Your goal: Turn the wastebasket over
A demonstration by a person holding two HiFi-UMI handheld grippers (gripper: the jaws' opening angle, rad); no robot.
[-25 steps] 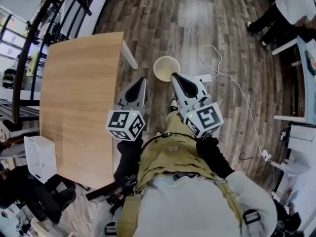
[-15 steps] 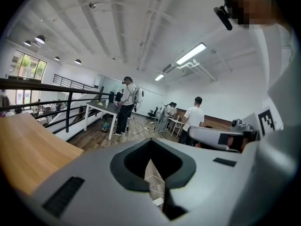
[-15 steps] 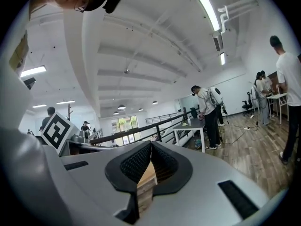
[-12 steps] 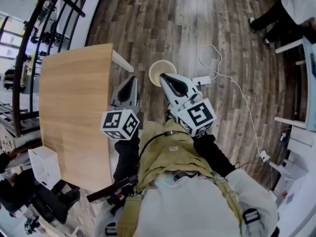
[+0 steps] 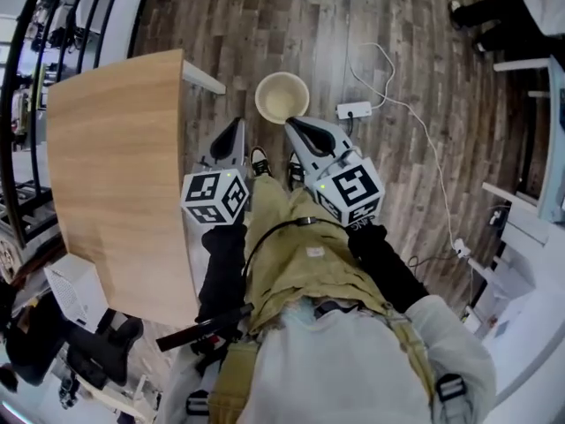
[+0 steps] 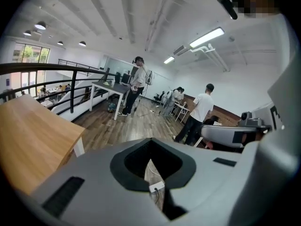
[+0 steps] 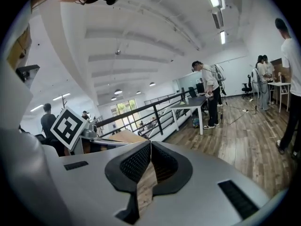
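Note:
The wastebasket [image 5: 282,97] is a cream round tub that stands upright on the wood floor, mouth up, just ahead of the person's feet. My left gripper [image 5: 236,125] hangs low to the left of it and my right gripper [image 5: 292,124] is just short of its near rim; neither touches it. In the left gripper view the jaws of my left gripper [image 6: 150,141] meet at the tips with nothing between them. Those of my right gripper [image 7: 150,143] are likewise together and empty in the right gripper view. The basket shows in neither gripper view.
A light wooden table [image 5: 115,166] fills the left, its white leg [image 5: 201,78] near the basket. A white power strip [image 5: 353,110] and its cable [image 5: 424,148] lie on the floor to the right. Several people stand by desks far off [image 6: 202,112].
Both grippers have sunk and pushed forward towards the floor. The head has leaned over, so the basket now lies closer to the gripper tips. The jaws stayed together.

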